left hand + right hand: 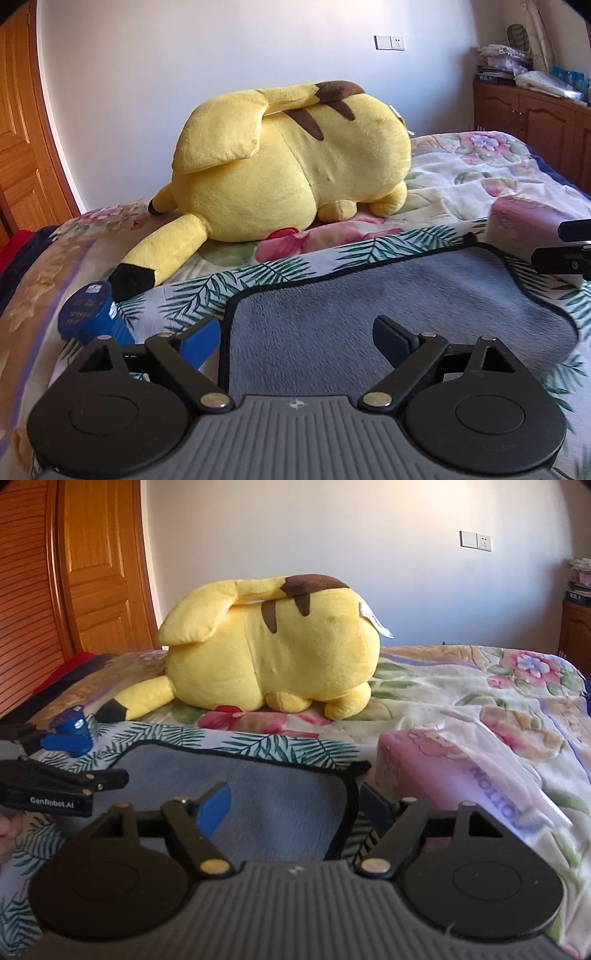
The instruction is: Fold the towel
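A grey-blue towel (388, 295) with a dark hem lies flat on a leaf-print cloth (280, 273) on the bed. My left gripper (295, 339) is open and straddles the towel's near left edge: its blue finger is off the towel, its dark finger over it. In the right wrist view, the towel (258, 794) lies the same way, and my right gripper (295, 808) is open over its near right edge. The left gripper (81, 746) also shows at the left of that view.
A big yellow plush (295, 166) lies on the floral blanket behind the towel. A blue can (92, 314) stands left of the towel. A pink pack (443, 768) lies to its right. A wooden door (99, 565) and a cabinet (535, 114) stand beside the bed.
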A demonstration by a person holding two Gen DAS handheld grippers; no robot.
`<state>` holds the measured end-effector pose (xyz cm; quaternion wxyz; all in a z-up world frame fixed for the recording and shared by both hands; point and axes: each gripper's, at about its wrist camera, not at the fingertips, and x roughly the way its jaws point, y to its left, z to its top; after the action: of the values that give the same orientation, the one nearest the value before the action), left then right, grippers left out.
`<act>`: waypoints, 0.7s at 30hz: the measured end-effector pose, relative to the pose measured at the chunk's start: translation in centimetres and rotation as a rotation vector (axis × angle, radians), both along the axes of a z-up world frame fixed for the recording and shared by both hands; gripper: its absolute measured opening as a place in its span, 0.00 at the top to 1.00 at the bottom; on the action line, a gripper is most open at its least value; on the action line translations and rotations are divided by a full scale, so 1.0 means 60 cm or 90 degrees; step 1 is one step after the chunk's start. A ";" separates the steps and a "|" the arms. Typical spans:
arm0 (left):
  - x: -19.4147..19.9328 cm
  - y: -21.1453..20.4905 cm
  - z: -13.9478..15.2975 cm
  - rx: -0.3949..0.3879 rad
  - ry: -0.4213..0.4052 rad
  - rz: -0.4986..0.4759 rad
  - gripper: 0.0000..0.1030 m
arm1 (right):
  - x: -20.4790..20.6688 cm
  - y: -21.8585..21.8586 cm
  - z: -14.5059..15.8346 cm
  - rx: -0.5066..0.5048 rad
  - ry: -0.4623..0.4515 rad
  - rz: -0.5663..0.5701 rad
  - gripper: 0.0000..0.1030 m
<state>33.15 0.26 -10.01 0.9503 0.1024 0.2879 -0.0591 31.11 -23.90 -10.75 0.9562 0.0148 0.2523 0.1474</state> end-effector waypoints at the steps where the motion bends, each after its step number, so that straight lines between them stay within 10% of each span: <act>1: -0.009 -0.001 0.005 -0.004 0.000 0.002 0.09 | -0.007 -0.002 0.004 -0.002 0.000 -0.003 0.22; 7: -0.069 -0.005 0.047 -0.015 -0.004 0.007 0.03 | -0.057 -0.014 0.037 -0.014 -0.004 -0.016 0.00; 21: -0.200 -0.027 0.153 -0.007 -0.023 -0.006 0.00 | -0.180 -0.030 0.134 -0.004 -0.028 -0.037 0.00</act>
<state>21.18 -1.34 -0.82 0.9556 0.0998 0.2700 -0.0632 20.30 -25.68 -2.69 0.9655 0.0159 0.2308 0.1192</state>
